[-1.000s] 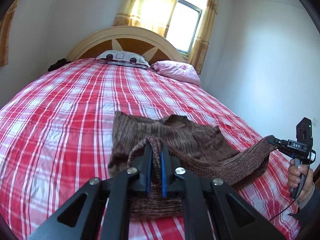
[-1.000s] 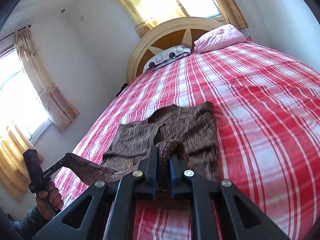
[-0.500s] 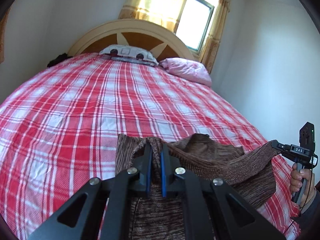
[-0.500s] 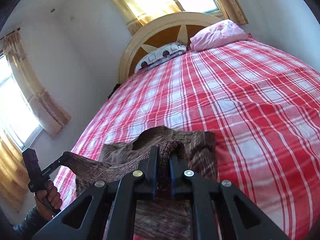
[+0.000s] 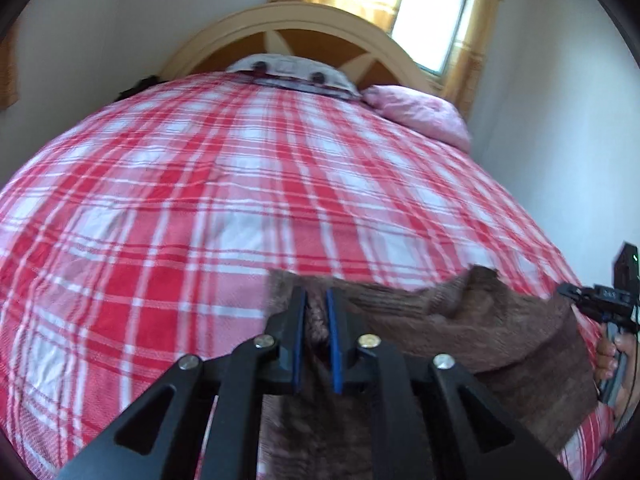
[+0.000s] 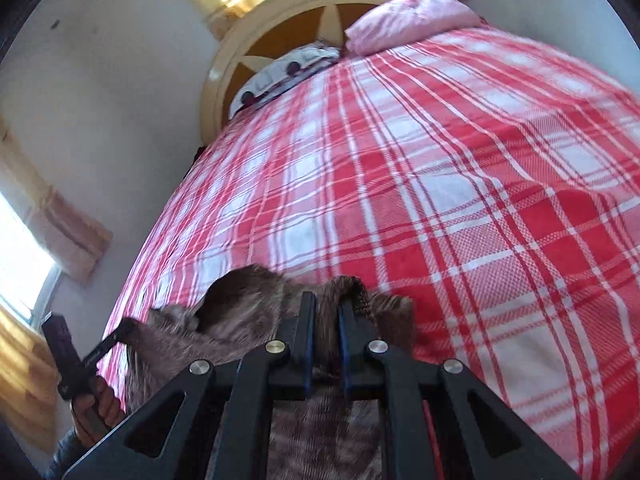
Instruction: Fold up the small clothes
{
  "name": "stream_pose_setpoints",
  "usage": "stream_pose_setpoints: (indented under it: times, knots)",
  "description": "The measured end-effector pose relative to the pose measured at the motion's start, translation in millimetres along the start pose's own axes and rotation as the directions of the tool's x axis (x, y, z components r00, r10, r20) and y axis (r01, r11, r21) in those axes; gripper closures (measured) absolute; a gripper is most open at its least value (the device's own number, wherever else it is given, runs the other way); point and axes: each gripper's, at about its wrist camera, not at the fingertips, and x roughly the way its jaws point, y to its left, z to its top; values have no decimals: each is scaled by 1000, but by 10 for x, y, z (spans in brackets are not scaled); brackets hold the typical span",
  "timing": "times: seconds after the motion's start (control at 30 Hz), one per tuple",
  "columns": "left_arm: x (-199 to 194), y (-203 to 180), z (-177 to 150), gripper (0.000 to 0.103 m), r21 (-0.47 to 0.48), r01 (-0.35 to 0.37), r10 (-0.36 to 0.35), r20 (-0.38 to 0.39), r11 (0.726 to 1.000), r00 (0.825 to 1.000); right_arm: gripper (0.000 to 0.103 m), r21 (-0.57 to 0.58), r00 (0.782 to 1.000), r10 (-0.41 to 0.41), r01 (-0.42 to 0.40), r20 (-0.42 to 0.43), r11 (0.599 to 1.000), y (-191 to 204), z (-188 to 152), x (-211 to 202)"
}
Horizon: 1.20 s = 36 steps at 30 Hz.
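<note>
A brown knitted garment (image 5: 480, 332) lies on the red plaid bed (image 5: 240, 208), its near edge lifted and folded over toward the headboard. My left gripper (image 5: 317, 300) is shut on one corner of that edge. My right gripper (image 6: 326, 304) is shut on the other corner of the garment (image 6: 240, 320). Each gripper shows at the edge of the other's view: the right one in the left wrist view (image 5: 576, 296), the left one in the right wrist view (image 6: 124, 326). The knit is stretched between them, low over the bed.
A patterned pillow (image 5: 288, 72) and a pink pillow (image 5: 420, 112) lie at the wooden headboard (image 5: 304, 28). White walls flank the bed, with curtained windows (image 5: 432, 16) behind. The plaid cover (image 6: 440, 160) stretches ahead of both grippers.
Both grippers have carried the garment's edge forward toward the headboard and lower, folding it over the rest; less of the garment shows ahead of the fingers now.
</note>
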Motion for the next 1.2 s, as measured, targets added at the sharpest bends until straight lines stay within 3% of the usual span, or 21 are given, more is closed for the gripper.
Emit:
stream_pose_setpoints:
  times: [0.07,0.1,0.13,0.17,0.2,0.23,0.3,0.37,0.47,0.5,0.6,0.7,0.73,0.77,0.87,0.93,1.07,1.2]
  knots:
    - [-2,84,33,81,-42,-22,22,7,999,1000,92,39,999,-34,33,11,999,-113,60,55]
    - [4,118,41,78,-52,-24,24,4,998,1000,86,60,999,-47,46,16,997,-170,85,68]
    - [-4,135,47,78,-57,-26,26,2,998,1000,59,103,998,-61,59,22,993,-257,122,72]
    - [-25,142,45,78,-60,-27,27,-3,998,1000,46,127,998,-66,63,20,990,-306,148,74]
    - [-83,134,32,78,-61,-7,6,-11,998,1000,40,141,998,-64,60,22,988,-336,159,61]
    - [-132,112,12,76,-53,13,-13,-8,998,1000,40,129,997,-67,62,36,990,-319,156,4]
    - [-309,-57,-94,54,21,24,-24,-4,999,1000,40,68,997,-75,73,34,995,-193,107,-93]
    - [-439,-214,-221,43,99,40,-40,-3,994,999,40,-34,1000,-28,28,3,999,78,-31,-210]
    - [-447,-518,-424,42,227,71,-53,-87,971,995,40,-220,999,23,-32,-42,975,559,-336,-343]
    - [-382,-641,-489,41,276,85,-50,-131,958,990,40,-266,994,49,-72,-93,961,701,-444,-314]
    - [-192,-831,-551,41,355,42,16,-159,934,987,40,-311,969,70,-143,-235,939,974,-658,-24]
    - [135,-847,-473,40,351,-15,99,-223,936,970,40,-322,954,43,-142,-296,936,1089,-719,317]
    - [198,-830,-428,40,341,-29,112,-227,940,967,40,-296,937,27,-138,-349,945,1083,-704,508]
    - [220,-811,-389,40,334,-36,114,-218,942,969,40,-282,935,11,-119,-355,952,1063,-670,593]
    - [256,-688,-150,38,271,-113,158,-148,956,976,40,-279,964,-20,-58,-267,958,1062,-412,639]
    - [301,-557,-22,37,211,-154,184,-131,965,974,40,-281,990,-62,24,-126,960,1011,-163,567]
    - [255,-371,25,37,125,-161,178,-134,979,975,40,-178,996,-90,88,-4,980,752,133,445]
    - [156,-407,-112,33,158,-161,181,-119,974,976,40,-172,995,-103,104,17,980,610,80,284]
